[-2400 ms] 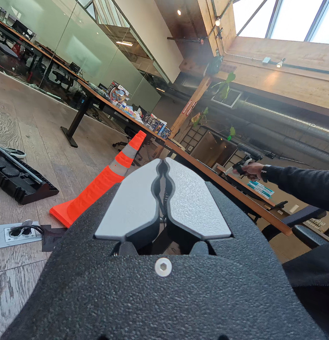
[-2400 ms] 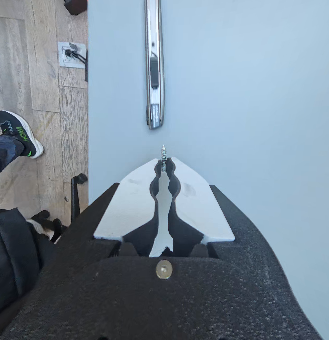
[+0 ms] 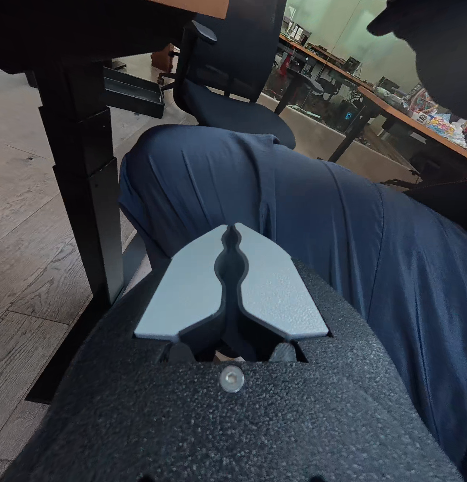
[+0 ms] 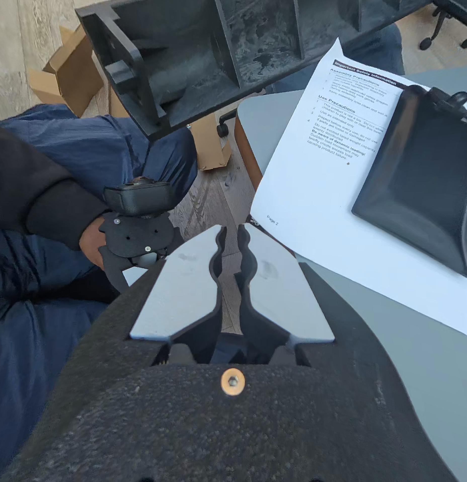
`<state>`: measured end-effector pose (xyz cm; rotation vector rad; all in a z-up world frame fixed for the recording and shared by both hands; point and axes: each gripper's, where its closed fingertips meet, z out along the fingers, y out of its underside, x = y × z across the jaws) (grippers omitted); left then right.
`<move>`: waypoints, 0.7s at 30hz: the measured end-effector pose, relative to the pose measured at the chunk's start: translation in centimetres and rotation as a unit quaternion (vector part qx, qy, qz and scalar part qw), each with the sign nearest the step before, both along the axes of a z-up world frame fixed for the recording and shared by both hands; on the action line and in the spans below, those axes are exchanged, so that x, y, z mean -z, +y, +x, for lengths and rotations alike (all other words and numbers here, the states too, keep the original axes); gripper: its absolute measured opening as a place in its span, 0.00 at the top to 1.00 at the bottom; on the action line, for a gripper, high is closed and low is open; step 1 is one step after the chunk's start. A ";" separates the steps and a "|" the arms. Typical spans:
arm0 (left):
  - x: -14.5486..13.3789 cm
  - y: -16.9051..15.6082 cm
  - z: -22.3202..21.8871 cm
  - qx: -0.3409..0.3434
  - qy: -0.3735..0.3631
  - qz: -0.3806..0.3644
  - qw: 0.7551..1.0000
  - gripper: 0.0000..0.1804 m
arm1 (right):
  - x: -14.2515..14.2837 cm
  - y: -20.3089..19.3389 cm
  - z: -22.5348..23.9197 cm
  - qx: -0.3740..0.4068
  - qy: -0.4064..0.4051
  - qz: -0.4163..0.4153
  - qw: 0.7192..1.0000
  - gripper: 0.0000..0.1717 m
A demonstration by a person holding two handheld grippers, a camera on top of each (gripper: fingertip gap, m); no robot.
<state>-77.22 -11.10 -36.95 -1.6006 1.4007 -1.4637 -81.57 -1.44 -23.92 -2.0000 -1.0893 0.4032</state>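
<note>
The left gripper (image 3: 231, 228) is shut tight with nothing in it. It hangs just over a leg in blue trousers (image 3: 292, 187), beside a black worktop leg (image 3: 78, 161) and near a dark chair (image 3: 235, 109).

The right gripper (image 4: 231, 229) is a little bit open and holds nothing. You can see the wood floor (image 4: 214, 193) between its fingers. Its tips are just beside the corner of a white paper (image 4: 313, 208) on the grey worktop (image 4: 409, 352). A black tray (image 4: 420, 182) lies on the paper. A black box (image 4: 201, 60) is farther up.
</note>
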 end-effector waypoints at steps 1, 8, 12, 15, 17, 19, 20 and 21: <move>0.0 0.3 0.2 -0.003 0.003 -0.002 1.000 1.00 | 0.2 0.3 -0.2 -0.011 -0.008 0.002 1.000 0.95; -0.9 0.2 1.0 -0.031 0.006 0.018 0.999 1.00 | -1.3 4.7 3.7 0.010 -0.032 0.043 0.998 0.91; -1.3 0.0 1.8 -0.058 0.002 0.019 0.998 1.00 | -4.3 7.9 9.5 0.083 0.011 0.077 0.994 0.87; -1.4 -0.2 2.6 -0.080 -0.009 0.013 0.997 1.00 | -6.7 8.8 15.5 0.129 0.010 0.116 0.985 0.86; -1.3 -0.3 3.3 -0.095 -0.012 0.008 0.995 1.00 | -8.4 9.4 20.3 0.155 -0.004 0.137 0.978 0.86; -1.1 -0.5 3.9 -0.109 -0.015 0.001 0.994 1.00 | -9.7 10.4 24.8 0.161 -0.016 0.123 0.979 0.86; -0.9 -0.6 4.2 -0.114 -0.016 -0.002 0.993 1.00 | -9.8 11.1 27.0 0.155 -0.032 0.095 0.983 0.86; -0.7 -0.8 4.5 -0.119 -0.013 -0.002 0.993 1.00 | -9.6 12.0 29.2 0.151 -0.053 0.065 0.985 0.86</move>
